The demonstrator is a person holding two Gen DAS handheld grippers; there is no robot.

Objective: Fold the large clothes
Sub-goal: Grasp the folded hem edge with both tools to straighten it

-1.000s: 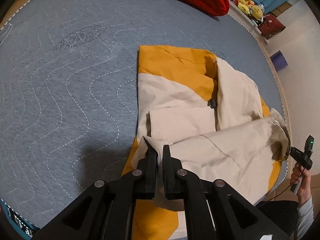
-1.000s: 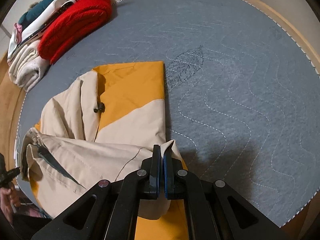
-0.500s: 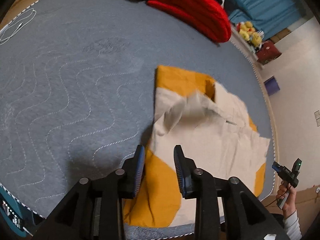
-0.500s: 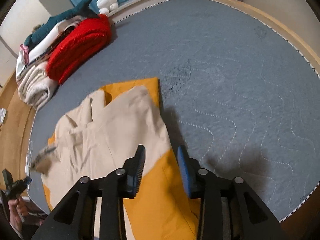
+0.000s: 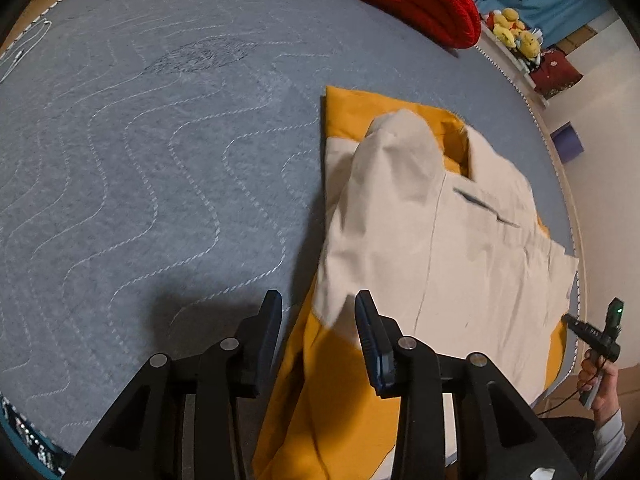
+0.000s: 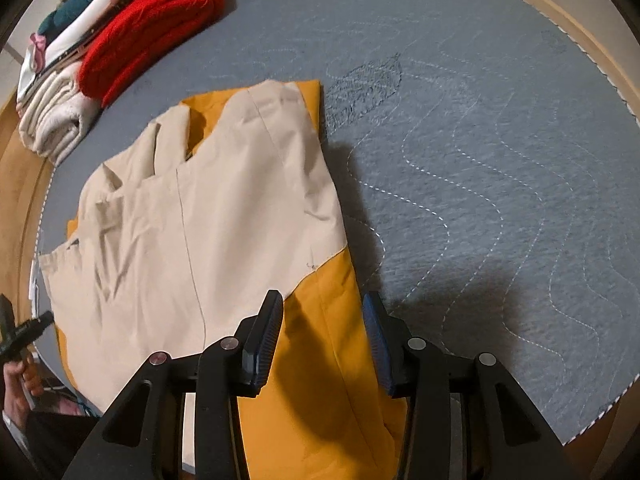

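A large cream and mustard-yellow jacket (image 5: 432, 240) lies folded over on a grey quilted mat (image 5: 160, 160). In the right wrist view the jacket (image 6: 224, 216) has its cream part on top and a yellow band toward me. My left gripper (image 5: 318, 320) is open and empty, hovering over the jacket's near left edge. My right gripper (image 6: 322, 320) is open and empty above the yellow band at the jacket's near right edge. Nothing is held.
A red knit garment (image 6: 152, 36) and a stack of folded clothes (image 6: 52, 92) sit at the mat's far edge. A person's hand holding a small black device (image 5: 596, 336) is beside the mat. Plush toys (image 5: 512, 32) sit on a shelf beyond.
Both grippers were shut on the cream fabric, carried it across and opened. The cream part dropped flat over the jacket, and both grippers now hover empty above its near edge.
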